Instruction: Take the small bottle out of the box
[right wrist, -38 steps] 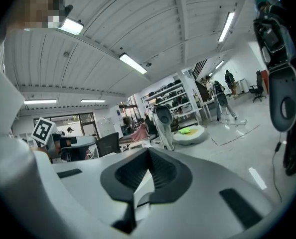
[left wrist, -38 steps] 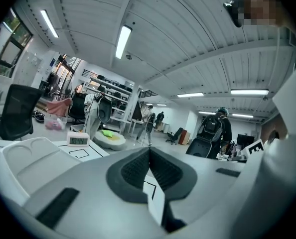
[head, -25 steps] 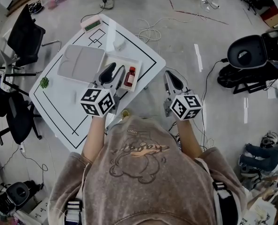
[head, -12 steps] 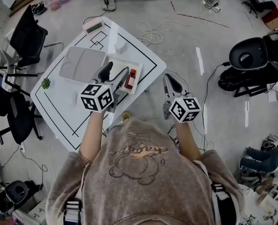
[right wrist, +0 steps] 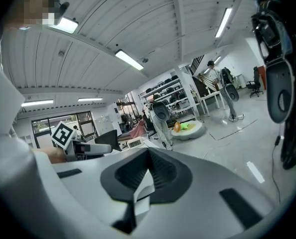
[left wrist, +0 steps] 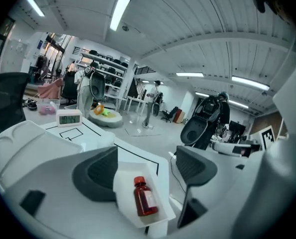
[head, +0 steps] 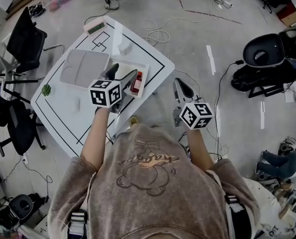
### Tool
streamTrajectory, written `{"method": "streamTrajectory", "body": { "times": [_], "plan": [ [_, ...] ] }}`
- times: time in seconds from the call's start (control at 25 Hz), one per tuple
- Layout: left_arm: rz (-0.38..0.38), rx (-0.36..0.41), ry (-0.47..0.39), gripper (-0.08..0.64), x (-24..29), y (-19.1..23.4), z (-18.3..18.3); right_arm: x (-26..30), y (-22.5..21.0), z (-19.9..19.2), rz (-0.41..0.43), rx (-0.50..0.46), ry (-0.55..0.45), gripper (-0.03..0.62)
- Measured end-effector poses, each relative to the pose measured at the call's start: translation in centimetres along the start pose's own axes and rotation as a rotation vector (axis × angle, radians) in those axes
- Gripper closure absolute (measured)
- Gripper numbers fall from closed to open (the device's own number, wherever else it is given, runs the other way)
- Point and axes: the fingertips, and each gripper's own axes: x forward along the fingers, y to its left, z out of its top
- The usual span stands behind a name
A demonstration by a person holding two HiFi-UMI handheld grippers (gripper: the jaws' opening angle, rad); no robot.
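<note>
My left tool (head: 124, 72) hangs over the near end of the white box (head: 147, 73) on the table (head: 63, 108). Its jaws have just been opening and now stand wide apart and released. In the left gripper view, the small bottle (left wrist: 145, 199) lies between them but lower down, and neither pad touches it. The bottle is dark red with a red cap and lies on its side inside the box, cap pointing away from me. From the head view it lies along the box's right-hand wall, just beside my left tool's right jaw. My right tool (head: 182, 86) is off the table, held over the floor to the right of the table's near corner. Its jaws are drawn together at the tips and grip nothing that I can make out in the right gripper view. Left of the box, a pale grey lid (head: 85, 67) lies flat on the table. A digital clock (head: 95, 27) stands at the table's far corner, and a small green thing (head: 47, 89) sits near its left edge.
</note>
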Motion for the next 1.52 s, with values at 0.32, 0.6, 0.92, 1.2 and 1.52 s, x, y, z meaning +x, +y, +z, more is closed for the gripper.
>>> {"method": "streamTrajectory", "body": {
  "times": [0.32,0.6,0.92,1.2,1.52],
  "plan": [
    [-0.027,0.076,0.218,0.199,3.6,0.8,-5.1,-0.9,-1.1,-0.8,-0.038,0.022,0.003,0.595],
    [-0.047,0.111,0.38,0.199,5.5,1.5,-9.0,-1.6,-2.0,-0.9,-0.068,0.03,0.0,0.595],
    [-0.05,0.15,0.502,0.201,6.1,2.2,-11.3,-2.0,-2.6,-0.8,-0.087,0.028,0.002,0.595],
    [-0.093,0.161,0.625,0.201,6.3,2.9,-12.6,-2.1,-2.8,-0.9,-0.093,0.027,0.005,0.595],
    [-0.218,0.114,0.7,0.214,6.8,2.4,-13.4,-2.6,-3.6,-1.1,-0.118,0.036,0.008,0.595]
  ]
}}
